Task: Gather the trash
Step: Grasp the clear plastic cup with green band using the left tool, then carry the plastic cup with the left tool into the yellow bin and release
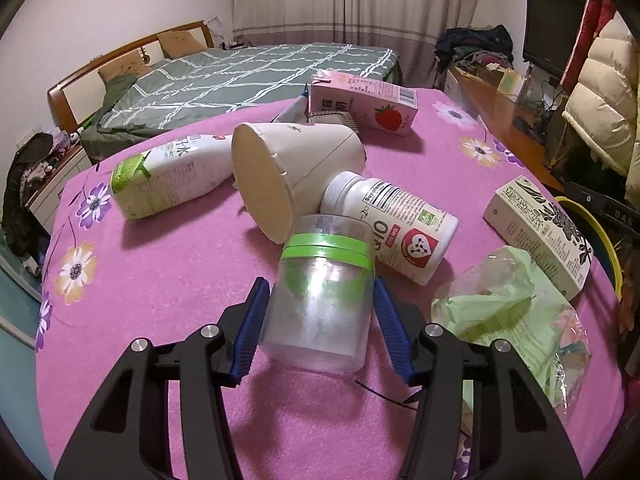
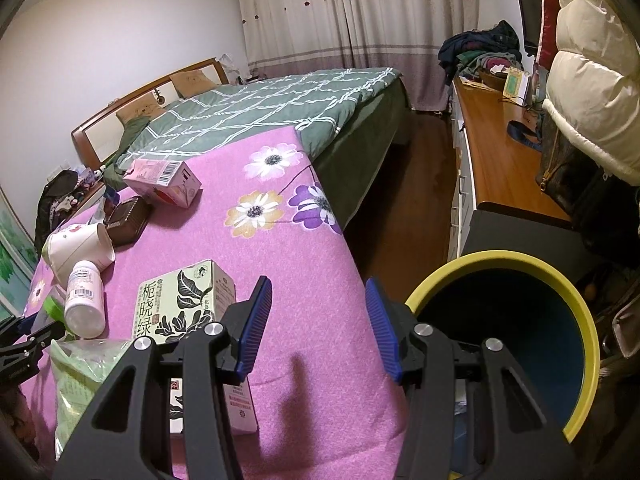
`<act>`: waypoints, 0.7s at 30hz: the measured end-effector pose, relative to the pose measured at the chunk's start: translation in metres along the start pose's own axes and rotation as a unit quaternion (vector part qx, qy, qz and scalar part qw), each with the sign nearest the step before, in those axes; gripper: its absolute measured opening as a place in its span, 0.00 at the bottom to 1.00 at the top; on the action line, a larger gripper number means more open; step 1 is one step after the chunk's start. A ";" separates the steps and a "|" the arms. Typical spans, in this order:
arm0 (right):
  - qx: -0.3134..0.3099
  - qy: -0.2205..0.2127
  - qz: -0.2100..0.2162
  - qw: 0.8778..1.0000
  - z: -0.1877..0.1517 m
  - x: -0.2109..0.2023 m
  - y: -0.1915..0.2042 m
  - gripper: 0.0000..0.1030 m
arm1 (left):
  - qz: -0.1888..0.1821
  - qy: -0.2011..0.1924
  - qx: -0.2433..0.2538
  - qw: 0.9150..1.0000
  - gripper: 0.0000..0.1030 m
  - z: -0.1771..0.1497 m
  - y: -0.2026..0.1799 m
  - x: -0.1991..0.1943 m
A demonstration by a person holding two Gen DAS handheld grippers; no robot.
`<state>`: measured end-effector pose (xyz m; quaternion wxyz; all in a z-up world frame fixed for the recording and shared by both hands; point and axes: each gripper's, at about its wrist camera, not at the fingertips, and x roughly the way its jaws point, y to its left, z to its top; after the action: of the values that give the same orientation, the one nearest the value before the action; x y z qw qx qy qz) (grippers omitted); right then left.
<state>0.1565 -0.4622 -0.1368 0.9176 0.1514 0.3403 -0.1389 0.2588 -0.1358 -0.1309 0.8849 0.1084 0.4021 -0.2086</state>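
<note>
Table (image 1: 168, 288): covered with a pink cloth printed with white, yellow and purple daisies. It is taken as the landmark for all entries below.

Bin (image 2: 576, 304): round, yellow rim, dark blue inside. It is seen just beside the table's right edge, below the tabletop.

Paper cup (image 1: 296, 168): cream, large, lying on its side near the table's middle, its flat base turned toward the left wrist camera.

Drink bottle (image 1: 168, 178): white with a green leaf label, lying on the table to the left of the cup.

Pink carton (image 1: 364, 102): a strawberry is printed on one face; it is laid at the table's far side.

Tea box (image 1: 540, 232): pale green and white, with black leaf print and Chinese characters, lying near the table's right edge.

Green bag (image 1: 508, 308): crumpled thin plastic, partly clear, at the near right of the table.

Supplement bottle (image 1: 396, 228): white, white cap, barcode and red heart label, lying against the cup.

Clear jar (image 1: 324, 300): frosted plastic, ringed near its top by a band of green tape, with green tints showing through the wall. It is found at the near middle of the table, tilted, its far end against the cup and supplement bottle.

Left gripper (image 1: 320, 320): blue ribbed pads are pressed onto both sides of the clear jar.

Right gripper (image 2: 320, 320): held over the table's right edge, jaws parted, nothing between them.
</note>
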 end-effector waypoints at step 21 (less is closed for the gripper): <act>0.002 -0.017 0.009 1.000 -0.001 -0.006 0.000 0.45 | 0.003 -0.022 -0.016 1.000 0.49 -0.016 -0.015 -0.070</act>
<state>0.1515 -0.4612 -0.1334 0.9241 0.1544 0.3230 -0.1339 0.2002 -0.1236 -0.0882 0.8958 0.0908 0.3856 -0.2015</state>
